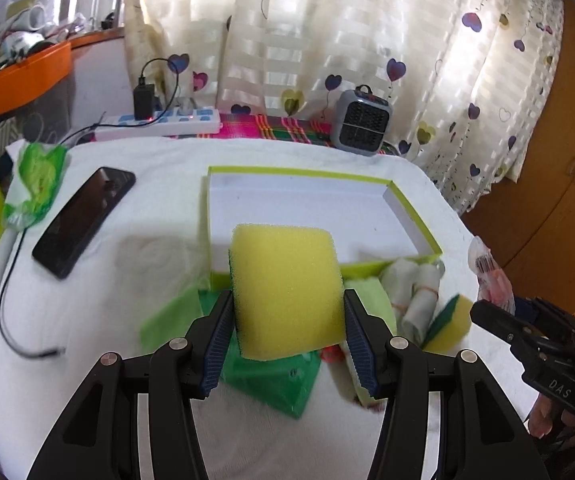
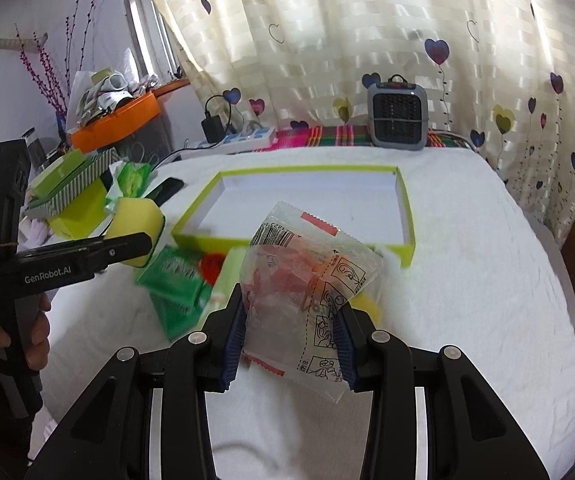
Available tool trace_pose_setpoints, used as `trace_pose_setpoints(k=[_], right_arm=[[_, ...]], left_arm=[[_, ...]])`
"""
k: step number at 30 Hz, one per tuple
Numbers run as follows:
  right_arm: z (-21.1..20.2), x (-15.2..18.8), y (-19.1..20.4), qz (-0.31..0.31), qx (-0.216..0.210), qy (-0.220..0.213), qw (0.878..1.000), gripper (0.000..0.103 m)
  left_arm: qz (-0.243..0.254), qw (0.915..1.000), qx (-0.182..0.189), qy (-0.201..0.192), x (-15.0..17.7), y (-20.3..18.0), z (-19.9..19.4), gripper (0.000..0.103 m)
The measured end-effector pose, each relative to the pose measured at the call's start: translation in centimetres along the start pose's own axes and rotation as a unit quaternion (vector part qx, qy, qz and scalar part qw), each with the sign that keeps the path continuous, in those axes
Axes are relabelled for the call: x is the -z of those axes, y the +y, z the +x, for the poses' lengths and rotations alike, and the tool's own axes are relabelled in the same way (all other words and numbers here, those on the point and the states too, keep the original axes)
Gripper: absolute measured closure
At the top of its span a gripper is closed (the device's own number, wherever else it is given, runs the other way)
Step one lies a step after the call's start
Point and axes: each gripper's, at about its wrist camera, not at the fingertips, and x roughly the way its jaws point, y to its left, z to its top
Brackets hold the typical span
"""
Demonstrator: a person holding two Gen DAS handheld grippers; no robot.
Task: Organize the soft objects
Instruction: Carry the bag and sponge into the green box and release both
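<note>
My left gripper (image 1: 287, 312) is shut on a yellow sponge (image 1: 287, 292) with a dark green scouring side, held above the table in front of the shallow lime-edged box (image 1: 415, 216). It also shows in the right wrist view (image 2: 137, 220). My right gripper (image 2: 289, 320) is shut on a clear plastic packet (image 2: 311, 280) with orange-pink contents, held just before the box (image 2: 405, 204). On the white cloth lie green packets (image 1: 275, 384), rolled white cloths (image 1: 415, 296) and a second yellow sponge (image 1: 453, 324).
A black phone (image 1: 83, 220) and a green-white wrapper (image 1: 35, 184) lie at the left. A power strip (image 1: 159, 122) and a grey heater (image 1: 361, 122) stand at the back by the curtain. Boxes (image 2: 67, 188) and an orange tray (image 2: 115, 124) are at the far left.
</note>
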Motion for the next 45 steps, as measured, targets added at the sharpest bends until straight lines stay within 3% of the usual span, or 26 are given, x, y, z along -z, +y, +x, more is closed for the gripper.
trace_pose_setpoints(k=[11, 22, 33, 45], right_arm=[[5.0, -4.9, -1.3, -0.007, -0.005, 0.024, 1.000, 0.062], [11.0, -7.7, -4.0, -0.005, 0.019, 0.076, 0.997, 0.062], [15.6, -9.2, -5.3, -0.010, 0.036, 0.117, 0.992, 0.062], [17.2, -9.6, -5.9, -0.016, 0.056, 0.134, 0.989, 0.062]], left_arm=[[0.008, 0.9998, -0.002, 0.021, -5.1, 0.5, 5.5, 0.050], [0.011, 0.9985, -0.014, 0.051, -8.1, 1.3, 11.1, 0.050], [0.018, 0.9962, -0.026, 0.081, -8.8, 2.1, 14.5, 0.050], [0.026, 0.9951, -0.036, 0.088, -8.9, 1.8, 15.4, 0.050]])
